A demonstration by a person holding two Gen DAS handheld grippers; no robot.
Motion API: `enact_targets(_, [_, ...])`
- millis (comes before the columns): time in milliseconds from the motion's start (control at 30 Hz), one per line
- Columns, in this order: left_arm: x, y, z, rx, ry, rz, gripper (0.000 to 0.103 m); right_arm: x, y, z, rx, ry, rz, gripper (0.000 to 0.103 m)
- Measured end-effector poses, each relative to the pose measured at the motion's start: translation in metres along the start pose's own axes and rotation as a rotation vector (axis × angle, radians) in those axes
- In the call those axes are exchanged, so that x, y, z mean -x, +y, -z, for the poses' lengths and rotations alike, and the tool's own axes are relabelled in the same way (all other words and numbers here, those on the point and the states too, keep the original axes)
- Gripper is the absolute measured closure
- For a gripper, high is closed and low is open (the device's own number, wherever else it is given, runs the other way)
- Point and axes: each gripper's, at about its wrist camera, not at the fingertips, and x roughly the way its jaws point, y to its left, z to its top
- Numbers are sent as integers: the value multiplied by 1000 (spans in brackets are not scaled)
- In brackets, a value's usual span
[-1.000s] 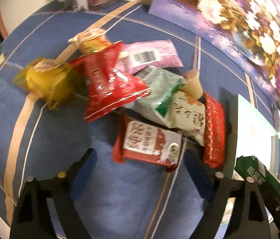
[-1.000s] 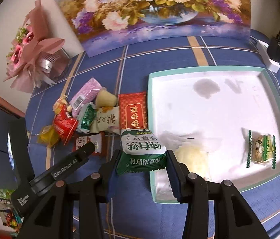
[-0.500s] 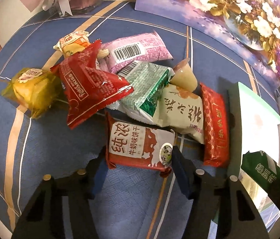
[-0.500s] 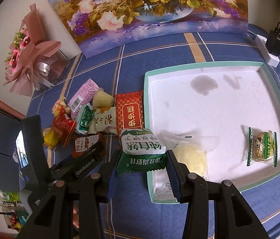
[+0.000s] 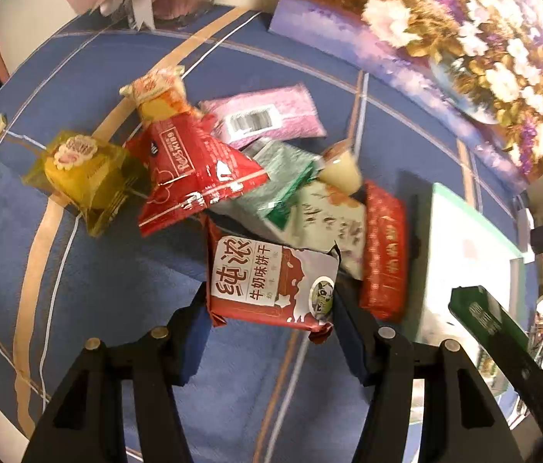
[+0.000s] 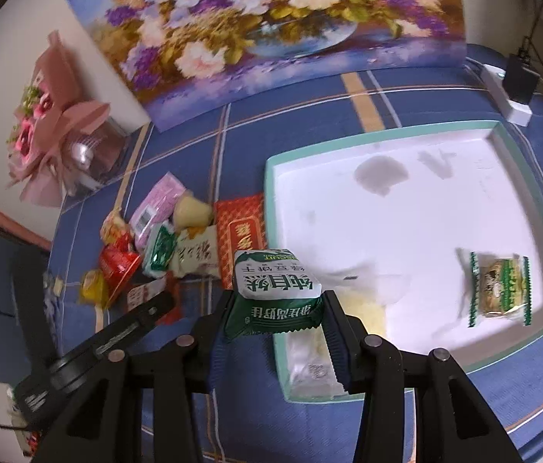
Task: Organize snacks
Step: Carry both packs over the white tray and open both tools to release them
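My left gripper (image 5: 271,332) is shut on a red and white biscuit packet (image 5: 271,281), lifted a little off the blue cloth at the near edge of the snack pile. Behind it lie a red triangular bag (image 5: 194,173), a yellow wrapped cake (image 5: 86,173), a pink packet (image 5: 263,115), a green packet (image 5: 283,177) and a long red packet (image 5: 385,250). My right gripper (image 6: 275,320) is shut on a green and white snack packet (image 6: 275,289), held over the near left corner of the white tray (image 6: 271,177). The tray holds a green-edged snack (image 6: 499,289) and clear-wrapped pieces (image 6: 314,366).
A flower painting (image 6: 271,31) leans against the back wall, with a pink bouquet (image 6: 51,123) to its left. A white power strip (image 6: 510,96) lies at the far right of the blue checked cloth (image 6: 179,142). The left gripper's body (image 6: 109,347) shows in the right wrist view.
My left gripper came forward, closed on the red and white biscuit packet and raised it slightly. The right gripper stayed put with its green packet.
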Motion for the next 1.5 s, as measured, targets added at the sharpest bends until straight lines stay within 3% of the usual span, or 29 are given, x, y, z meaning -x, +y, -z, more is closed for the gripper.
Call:
enact_targets(133, [16,-17,0,-50,-34,32,42,3,-22,-6,-91,-13,8,56])
enact_targets(300, [20,-64,3,-176,-70,70,42,5,-54,-18,-193,-36,51,56])
enact_targets(500, [0,-130,2,-355,-72,39,42,2,-80,-31,-260,-75,58,56])
enact_targets(633, [-18,-155,0,-420,-56,11,42,4,-91,-39,-266,-124,85,56])
enact_targets(1033, [-56,-197,-13,-408,-31,54,41,9,-126,-54,-320,-242,164,56])
enact_targets(1267, [-43,-205,-18,-420,-68,67,38,7,-129,-54,-310,-226,187,56])
enact_targets(1500, [-28,-185,-18,-368,-114,66,30,6,-126,-52,-297,-192,194,54])
